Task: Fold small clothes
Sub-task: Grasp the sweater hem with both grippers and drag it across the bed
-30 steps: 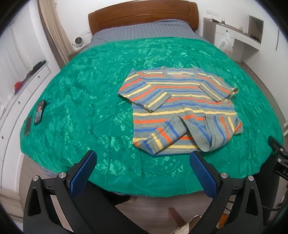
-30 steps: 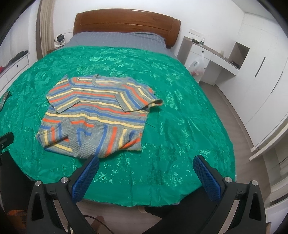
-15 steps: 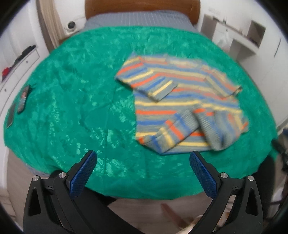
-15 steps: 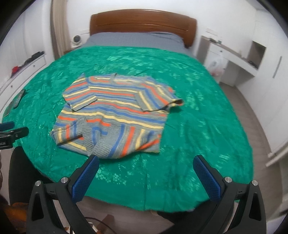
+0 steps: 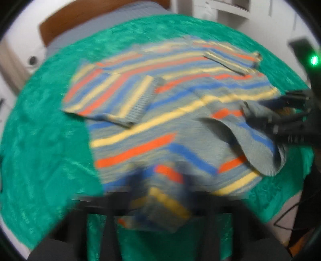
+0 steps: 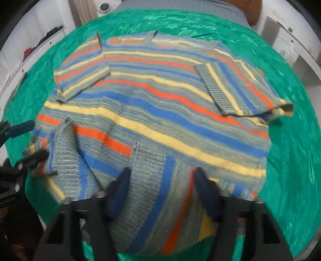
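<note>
I see the striped sweater (image 6: 152,112) lying on the green bedspread (image 6: 297,152) near the bed's foot edge. My left gripper (image 5: 160,192) is pinched on its hem; my right gripper (image 6: 162,184) fingers are closing around the hem.

A bed (image 6: 297,140) fills both views, covered by a shiny green patterned bedspread (image 5: 40,140) that reaches its near edge at the bottom of each frame. Grey bedding (image 6: 180,4) shows beyond the spread at the top, with a brown wooden headboard (image 5: 80,18) in the upper left of the left wrist view. A striped knit sweater (image 6: 160,112) lies on the spread, its sleeves folded inward across the body, its hem at the bed's near edge.
</note>
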A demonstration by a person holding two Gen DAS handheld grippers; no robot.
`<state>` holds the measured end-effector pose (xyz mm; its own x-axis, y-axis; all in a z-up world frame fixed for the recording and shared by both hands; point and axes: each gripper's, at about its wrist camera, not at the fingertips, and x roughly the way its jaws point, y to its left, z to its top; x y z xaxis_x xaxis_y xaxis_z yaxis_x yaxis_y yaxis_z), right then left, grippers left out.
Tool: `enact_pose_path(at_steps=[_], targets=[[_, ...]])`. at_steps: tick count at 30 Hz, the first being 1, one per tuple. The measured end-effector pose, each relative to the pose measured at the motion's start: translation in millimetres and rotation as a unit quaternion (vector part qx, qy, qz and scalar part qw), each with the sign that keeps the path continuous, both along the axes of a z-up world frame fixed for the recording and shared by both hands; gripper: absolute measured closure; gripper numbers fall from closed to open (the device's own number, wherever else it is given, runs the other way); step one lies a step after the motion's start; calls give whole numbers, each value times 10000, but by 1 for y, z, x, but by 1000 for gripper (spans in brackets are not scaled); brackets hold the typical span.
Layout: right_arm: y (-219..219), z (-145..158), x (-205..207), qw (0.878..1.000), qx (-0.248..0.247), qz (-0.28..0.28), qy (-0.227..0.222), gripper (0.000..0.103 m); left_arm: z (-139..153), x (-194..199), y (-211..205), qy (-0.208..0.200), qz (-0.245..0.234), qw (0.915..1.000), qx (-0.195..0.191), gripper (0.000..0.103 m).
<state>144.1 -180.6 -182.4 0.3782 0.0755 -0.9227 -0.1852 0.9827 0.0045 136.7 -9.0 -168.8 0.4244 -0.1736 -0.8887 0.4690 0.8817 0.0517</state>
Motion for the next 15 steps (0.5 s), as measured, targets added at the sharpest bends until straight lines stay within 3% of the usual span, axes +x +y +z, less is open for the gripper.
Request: enact_pose_path(at_steps=[1,2,7,9,12,13,14,15], targets=[[-4,6,-3,9999,118,-49,-38,87,2,-3,1,-3,-38,9999,-101,102],[-11,14,-8,9996,271,-101,-66,92,11,-14,6,-186,-131,9994,-255,102],[-57,69,-78,9963,735,-287,-354,93,52,-83,48,-591,-492,9946,-697,102],[-76,80,-115,9960,745,-393,-297,94,57,-109,65,-514,-554,9949,-673,102],[-100,69,-159,9959,609,-671,6,94,44,-134,87,-109,-493,9980,-380,99],[-107,60,-168,9951,573,-793,152,92,37,-137,94,75,-389,9988,-273,94],[-117,47,-175,9932,608,-946,309,91,28,-138,103,263,-206,9992,-214,80],[-126,35,-179,9901,713,-1116,456,84,25,-138,110,343,-66,9991,-248,70]])
